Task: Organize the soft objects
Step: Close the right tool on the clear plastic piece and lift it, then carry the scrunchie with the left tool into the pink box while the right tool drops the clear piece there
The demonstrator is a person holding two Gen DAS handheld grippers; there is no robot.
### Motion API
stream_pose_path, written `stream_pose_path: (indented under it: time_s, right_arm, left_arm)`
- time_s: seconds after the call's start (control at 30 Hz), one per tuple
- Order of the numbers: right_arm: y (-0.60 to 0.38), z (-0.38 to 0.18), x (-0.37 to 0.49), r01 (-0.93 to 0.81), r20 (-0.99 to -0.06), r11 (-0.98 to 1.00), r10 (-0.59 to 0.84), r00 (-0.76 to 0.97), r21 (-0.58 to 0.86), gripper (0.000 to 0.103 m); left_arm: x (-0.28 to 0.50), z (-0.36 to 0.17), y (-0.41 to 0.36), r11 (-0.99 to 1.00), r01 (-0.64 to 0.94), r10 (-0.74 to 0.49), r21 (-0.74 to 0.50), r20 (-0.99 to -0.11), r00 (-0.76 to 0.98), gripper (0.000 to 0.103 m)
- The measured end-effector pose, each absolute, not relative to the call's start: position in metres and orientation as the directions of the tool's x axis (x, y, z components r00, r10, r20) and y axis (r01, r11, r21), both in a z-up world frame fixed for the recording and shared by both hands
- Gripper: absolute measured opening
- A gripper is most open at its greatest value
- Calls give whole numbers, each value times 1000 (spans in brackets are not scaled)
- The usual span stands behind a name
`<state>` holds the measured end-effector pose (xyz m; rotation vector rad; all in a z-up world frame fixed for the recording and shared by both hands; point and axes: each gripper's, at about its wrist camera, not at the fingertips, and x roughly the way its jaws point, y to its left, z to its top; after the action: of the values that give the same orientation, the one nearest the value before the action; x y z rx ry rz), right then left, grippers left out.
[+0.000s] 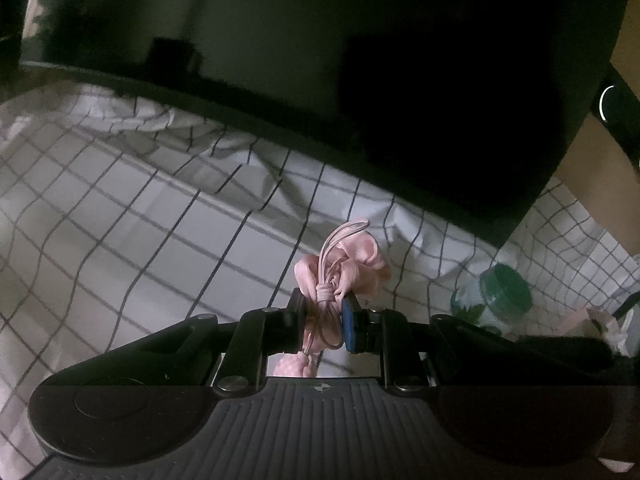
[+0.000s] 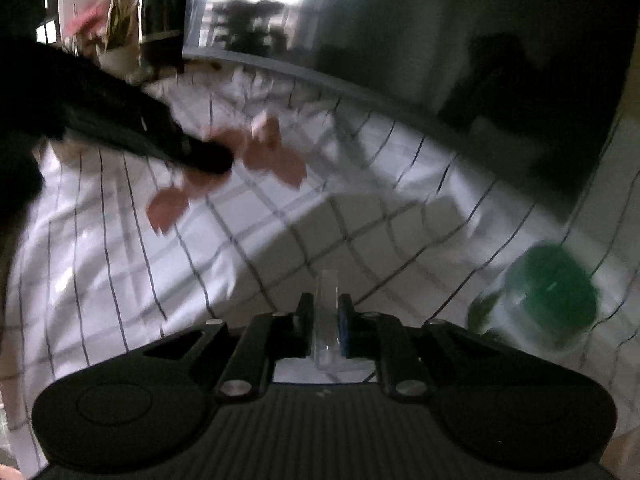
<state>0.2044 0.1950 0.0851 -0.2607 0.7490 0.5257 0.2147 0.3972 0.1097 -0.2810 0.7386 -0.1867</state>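
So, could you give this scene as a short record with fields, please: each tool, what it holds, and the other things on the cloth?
left tool: shut on pink ribbon bow
right tool: shut on clear plastic piece
surface: white checked cloth
nearby: jar with green lid, to the right of both tools
background: large dark screen
image quality: right wrist view blurred

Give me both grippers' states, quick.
Left gripper: shut on the pink fabric bow with knotted cord.
Right gripper: shut on a clear plastic piece.
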Motion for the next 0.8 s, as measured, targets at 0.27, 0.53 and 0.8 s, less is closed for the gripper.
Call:
stream_pose_path:
  time_s: [0.27, 0.53, 0.8]
  right_arm:
    - [172, 157, 198, -496, -589, 863, 352, 728, -98, 12]
    - [110, 222, 181, -380, -494, 914, 267, 827, -144, 12]
    - [21, 266, 150, -210, -414, 956, 109, 903, -206, 12]
  left_arm:
    - [230, 151, 373, 956, 127, -261, -264, -573, 777, 21]
    - [249, 195, 319, 948, 216, -308, -234, -501, 809, 21]
    - [250, 225, 216, 884, 405, -468, -235, -435, 769, 21]
